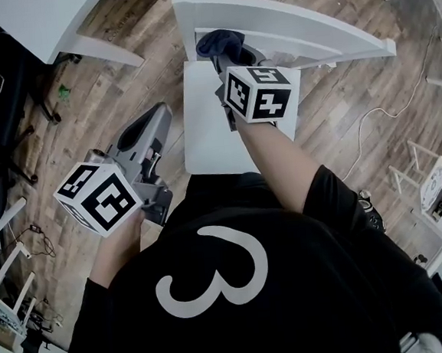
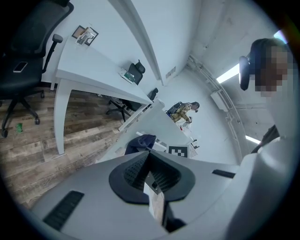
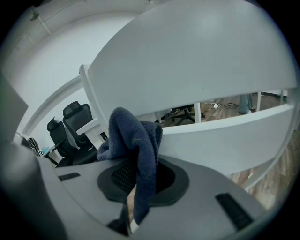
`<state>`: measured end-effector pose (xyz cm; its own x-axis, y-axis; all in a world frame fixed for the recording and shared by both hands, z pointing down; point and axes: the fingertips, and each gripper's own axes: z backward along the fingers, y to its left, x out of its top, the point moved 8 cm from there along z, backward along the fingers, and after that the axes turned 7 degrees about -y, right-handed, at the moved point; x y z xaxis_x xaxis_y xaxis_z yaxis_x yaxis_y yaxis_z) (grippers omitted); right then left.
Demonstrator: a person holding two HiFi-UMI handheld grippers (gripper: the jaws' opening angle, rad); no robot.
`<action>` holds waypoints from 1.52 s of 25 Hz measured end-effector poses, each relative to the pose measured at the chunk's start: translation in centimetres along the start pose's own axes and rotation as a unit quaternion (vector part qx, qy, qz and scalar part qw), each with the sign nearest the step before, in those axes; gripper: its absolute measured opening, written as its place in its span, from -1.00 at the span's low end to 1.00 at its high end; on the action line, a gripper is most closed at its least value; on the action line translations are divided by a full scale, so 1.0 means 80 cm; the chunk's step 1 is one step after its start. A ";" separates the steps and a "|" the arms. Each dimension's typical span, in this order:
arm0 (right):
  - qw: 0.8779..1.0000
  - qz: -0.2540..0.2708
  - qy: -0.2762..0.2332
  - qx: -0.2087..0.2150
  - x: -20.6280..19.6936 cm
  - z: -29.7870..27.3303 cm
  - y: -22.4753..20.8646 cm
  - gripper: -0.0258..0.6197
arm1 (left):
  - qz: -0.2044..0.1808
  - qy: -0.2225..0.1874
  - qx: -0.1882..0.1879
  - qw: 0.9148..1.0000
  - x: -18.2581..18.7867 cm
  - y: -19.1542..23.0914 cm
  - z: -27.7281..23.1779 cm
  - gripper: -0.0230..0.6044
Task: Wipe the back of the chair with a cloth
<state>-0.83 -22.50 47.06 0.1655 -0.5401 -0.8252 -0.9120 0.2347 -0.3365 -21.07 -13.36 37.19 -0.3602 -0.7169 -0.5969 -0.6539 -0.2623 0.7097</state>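
right gripper clamps cloth by chair back; left gripper closed, empty. thin pinch could slip while rubbing.

In the head view, the cloth is partly covered by the right gripper, and the seat of the chair by the person's torso.

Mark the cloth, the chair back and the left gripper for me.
cloth (image 3: 136,138), right gripper view, on its dark blue hanging fold.
chair back (image 1: 301,34), head view, on the white top rail.
left gripper (image 1: 159,114), head view, at the tips of its tongs.
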 end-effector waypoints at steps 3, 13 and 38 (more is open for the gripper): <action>1.000 -0.002 -0.003 -0.009 0.001 0.012 -0.018 -0.77 | 0.000 0.003 -0.004 1.000 -0.006 -0.007 -0.009 -0.88; 0.998 -0.021 -0.013 -0.050 0.006 0.062 -0.099 -0.76 | -0.014 0.019 -0.017 1.000 -0.031 -0.051 -0.036 -0.88; 0.992 -0.080 -0.043 -0.083 0.012 0.155 -0.253 -0.77 | -0.042 0.021 -0.013 0.999 -0.096 -0.158 -0.064 -0.88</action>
<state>22.42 -17.76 47.46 0.3381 -0.4867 -0.8055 -0.9194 0.0119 -0.3931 -6.65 -7.85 34.68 -0.2761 -0.7176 -0.6394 -0.6637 -0.3388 0.6668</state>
